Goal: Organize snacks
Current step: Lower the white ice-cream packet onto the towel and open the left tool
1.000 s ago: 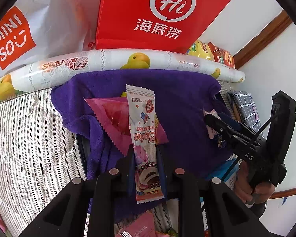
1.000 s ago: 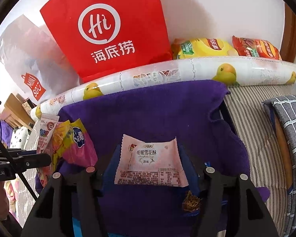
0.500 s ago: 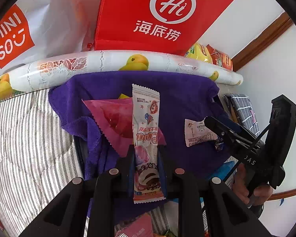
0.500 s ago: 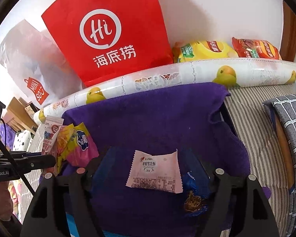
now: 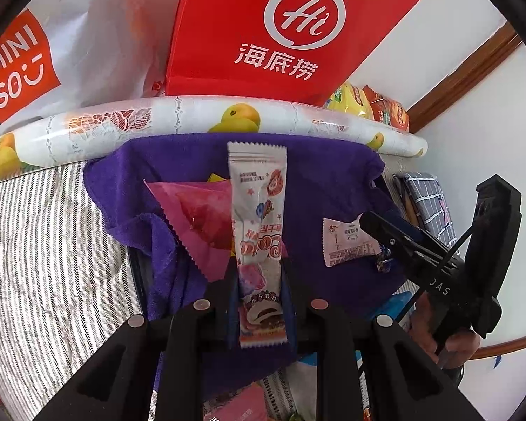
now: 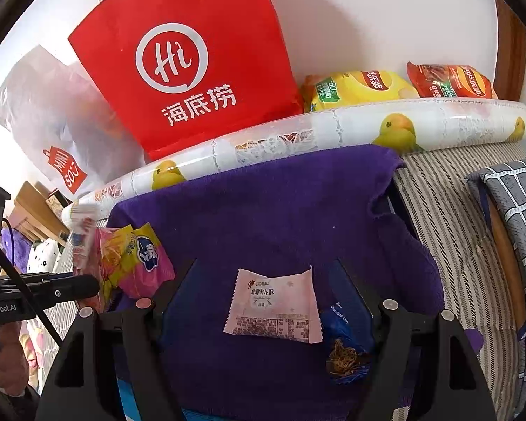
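Right gripper (image 6: 263, 301) jaws just opened, straddling the pale snack packet (image 6: 273, 310) we see flat on the purple towel (image 6: 263, 210); left gripper (image 5: 259, 301) clamps the long wafer packet (image 5: 257, 231).

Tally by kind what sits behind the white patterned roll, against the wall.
Shopping bags: 2 (red Haidilao bag, white Miniso bag)
Chip bags: 2 (yellow chip bag, red chip bag)
Total: 4

Both views are bright and evenly lit, with soft shadows on the white wall (image 6: 368, 17) behind the red bag (image 6: 193, 70). Fisheye distortion bends the patterned roll (image 5: 193, 119) and darkens the corners. The striped cover (image 5: 35, 245) looks slightly washed out.
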Action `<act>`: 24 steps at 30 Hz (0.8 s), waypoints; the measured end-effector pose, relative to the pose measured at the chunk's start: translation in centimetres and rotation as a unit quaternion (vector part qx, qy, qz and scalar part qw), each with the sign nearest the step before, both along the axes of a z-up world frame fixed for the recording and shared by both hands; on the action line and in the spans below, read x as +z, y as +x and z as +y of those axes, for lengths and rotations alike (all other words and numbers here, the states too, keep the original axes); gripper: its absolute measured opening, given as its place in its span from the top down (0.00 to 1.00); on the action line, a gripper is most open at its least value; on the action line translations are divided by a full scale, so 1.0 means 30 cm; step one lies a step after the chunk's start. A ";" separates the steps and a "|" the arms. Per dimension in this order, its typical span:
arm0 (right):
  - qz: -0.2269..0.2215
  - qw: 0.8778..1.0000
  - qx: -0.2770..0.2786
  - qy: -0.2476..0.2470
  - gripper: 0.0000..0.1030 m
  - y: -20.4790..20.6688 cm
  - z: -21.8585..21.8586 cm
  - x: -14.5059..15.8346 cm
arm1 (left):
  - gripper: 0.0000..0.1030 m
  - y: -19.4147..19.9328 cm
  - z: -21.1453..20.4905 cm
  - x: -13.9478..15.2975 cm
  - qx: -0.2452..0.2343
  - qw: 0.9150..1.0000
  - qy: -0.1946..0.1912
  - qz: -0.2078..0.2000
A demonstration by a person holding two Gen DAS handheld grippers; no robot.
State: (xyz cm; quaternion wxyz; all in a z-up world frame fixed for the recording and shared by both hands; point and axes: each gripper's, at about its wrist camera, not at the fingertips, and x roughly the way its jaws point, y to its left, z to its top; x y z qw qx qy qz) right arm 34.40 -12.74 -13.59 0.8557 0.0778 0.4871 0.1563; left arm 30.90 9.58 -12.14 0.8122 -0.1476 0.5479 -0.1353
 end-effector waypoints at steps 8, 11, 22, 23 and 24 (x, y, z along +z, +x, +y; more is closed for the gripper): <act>0.002 1.000 -0.001 0.002 0.27 0.001 -0.001 0.000 | 0.64 -0.004 0.007 0.026 0.006 1.000 -0.007 -0.008; 0.002 1.000 -0.001 0.002 0.27 0.001 -0.002 0.000 | 0.52 -0.006 0.011 0.040 0.007 1.000 -0.008 -0.013; -0.006 1.000 -0.011 0.010 0.27 -0.002 -0.017 0.015 | 0.47 -0.029 0.014 0.091 0.008 1.000 -0.001 -0.030; -0.006 1.000 -0.013 0.013 0.27 -0.001 -0.019 0.018 | 0.47 -0.032 0.015 0.098 0.009 0.999 0.001 -0.032; -0.006 1.000 -0.015 0.015 0.27 -0.001 -0.022 0.023 | 0.47 -0.032 0.015 0.102 0.009 0.999 0.002 -0.034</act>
